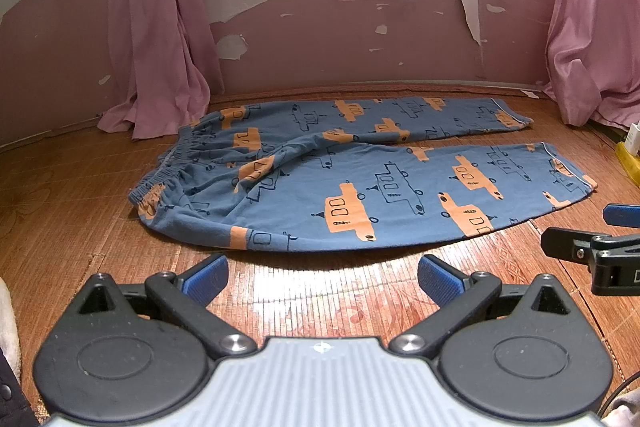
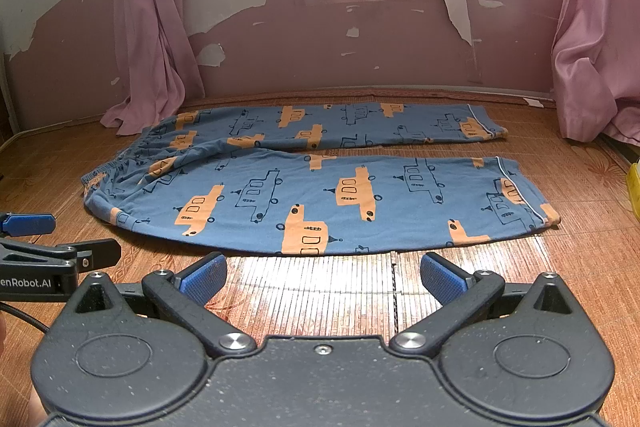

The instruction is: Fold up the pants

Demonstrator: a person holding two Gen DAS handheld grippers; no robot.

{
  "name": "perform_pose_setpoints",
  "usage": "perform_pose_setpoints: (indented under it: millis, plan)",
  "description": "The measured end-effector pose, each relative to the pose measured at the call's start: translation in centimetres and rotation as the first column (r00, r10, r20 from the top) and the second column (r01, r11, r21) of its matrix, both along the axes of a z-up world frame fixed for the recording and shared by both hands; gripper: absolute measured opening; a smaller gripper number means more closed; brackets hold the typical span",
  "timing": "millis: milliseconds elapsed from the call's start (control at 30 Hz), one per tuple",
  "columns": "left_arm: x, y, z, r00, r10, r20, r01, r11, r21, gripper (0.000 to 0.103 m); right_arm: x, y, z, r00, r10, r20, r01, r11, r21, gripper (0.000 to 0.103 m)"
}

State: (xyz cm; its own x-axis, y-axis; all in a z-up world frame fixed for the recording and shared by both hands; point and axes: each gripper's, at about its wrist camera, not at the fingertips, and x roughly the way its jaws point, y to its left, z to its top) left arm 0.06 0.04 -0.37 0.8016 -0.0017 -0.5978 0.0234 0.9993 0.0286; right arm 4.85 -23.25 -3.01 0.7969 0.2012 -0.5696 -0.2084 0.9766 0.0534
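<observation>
Blue pants [image 1: 360, 171] with orange and outlined vehicle prints lie spread flat on a woven mat, waistband [image 1: 168, 167] to the left and both legs running right, cuffs [image 1: 568, 175] at the right. My left gripper [image 1: 322, 277] is open, just short of the near leg's hem edge, nothing between its blue pads. My right gripper [image 2: 323, 275] is also open, just in front of the near leg [image 2: 320, 203] of the same pants [image 2: 312, 179]. Each gripper shows in the other's view: the right one [image 1: 592, 235] at the right edge, the left one [image 2: 48, 239] at the left edge.
A peeling pink wall [image 1: 340, 27] rises behind the pants. Pink curtains hang at the left [image 1: 160, 47] and right [image 1: 596, 27], pooling on the mat. A yellow object [image 1: 628, 155] sits at the far right. The woven mat [image 2: 320, 291] stretches between grippers and pants.
</observation>
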Motion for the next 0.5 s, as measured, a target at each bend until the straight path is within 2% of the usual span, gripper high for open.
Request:
perform_pose_setpoints:
  millis: [500]
  plan:
    - [0.07,-0.15,0.18,1.0,0.003,-0.012,-0.003,1.0,-0.002,0.103,0.15,-0.09,0.01,1.0,-0.003,-0.006,0.003,1.0,0.003,0.103]
